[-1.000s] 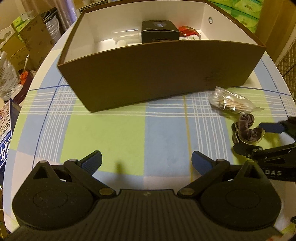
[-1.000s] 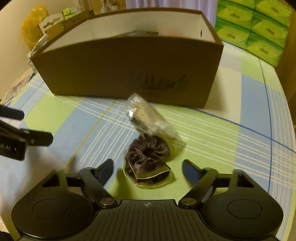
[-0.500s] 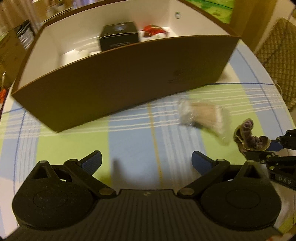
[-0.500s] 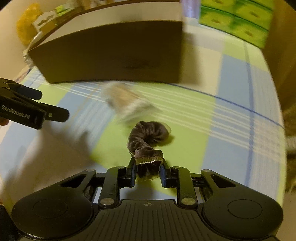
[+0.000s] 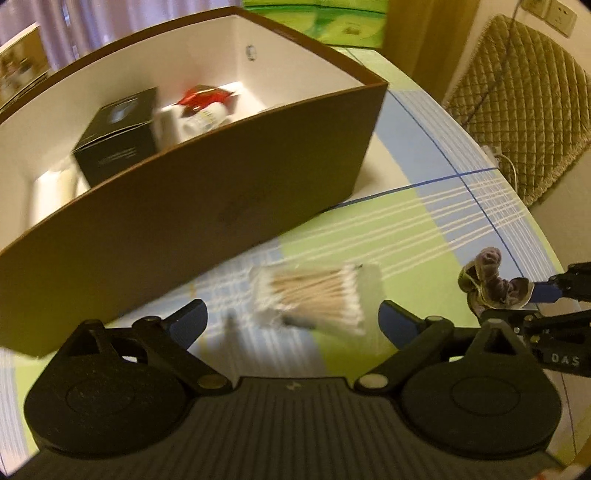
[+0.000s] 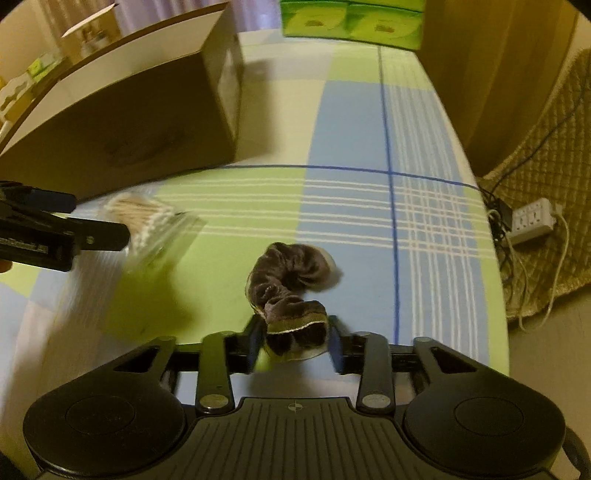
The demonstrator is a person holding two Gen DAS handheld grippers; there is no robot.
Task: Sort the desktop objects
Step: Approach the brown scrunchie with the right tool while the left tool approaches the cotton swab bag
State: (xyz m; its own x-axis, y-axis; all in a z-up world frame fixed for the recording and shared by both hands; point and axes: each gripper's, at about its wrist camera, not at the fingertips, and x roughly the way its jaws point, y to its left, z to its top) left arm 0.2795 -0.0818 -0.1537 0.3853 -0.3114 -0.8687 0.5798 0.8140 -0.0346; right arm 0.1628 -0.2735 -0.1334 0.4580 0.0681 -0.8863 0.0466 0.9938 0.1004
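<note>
Black carton (image 5: 118, 138) inside brown box (image 5: 207, 206)

The counter (image 6: 369, 122) wears a checked cloth of green, blue and white. Ahead and to the left of the right tool (image 6: 295, 341) a brown open-topped box (image 5: 207, 192) stands on it, and green tissue packs (image 6: 351, 20) sit at its far edge. A clear bag of cotton swabs (image 5: 314, 299) lies just ahead of the left tool (image 5: 291, 317), near the box's front wall.
</note>
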